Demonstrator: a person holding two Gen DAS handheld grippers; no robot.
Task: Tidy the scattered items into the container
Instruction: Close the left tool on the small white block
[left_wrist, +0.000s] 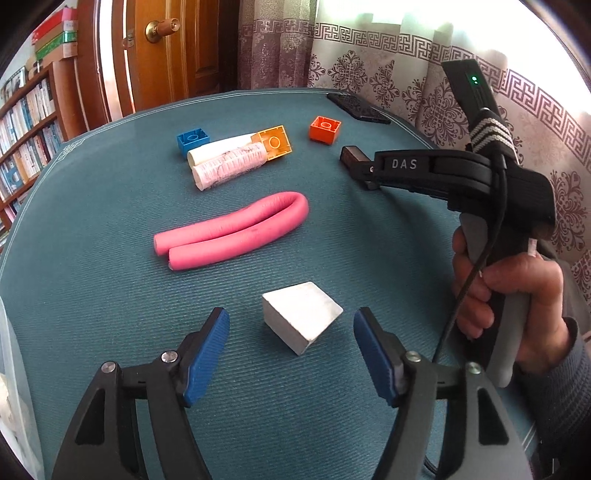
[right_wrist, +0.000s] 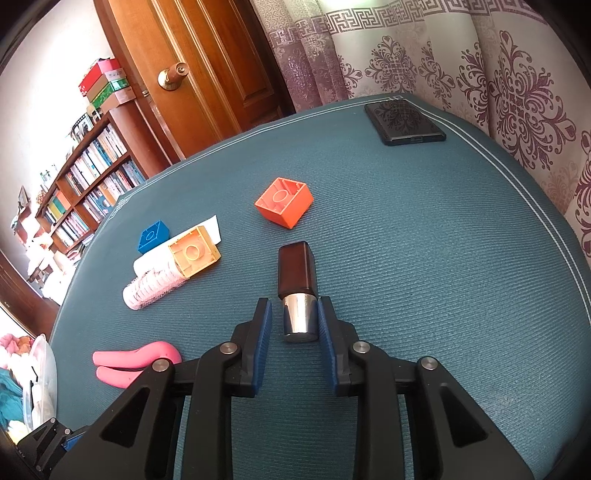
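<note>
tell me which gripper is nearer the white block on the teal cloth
Left. The left gripper has its open jaws on either side of the white rectangular block; the right gripper sits farther back, around the brown bottle with silver cap.

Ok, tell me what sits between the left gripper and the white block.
Nothing visible. The white block lies on bare teal cloth just ahead of the open left gripper, roughly centred between its fingers; the pink foam tube lies beyond.

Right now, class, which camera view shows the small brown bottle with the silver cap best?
The right wrist view: the brown bottle lies full length, silver cap between the right gripper's jaws. The left wrist view shows only the bottle's dark far end; the right gripper hides the rest.
</note>
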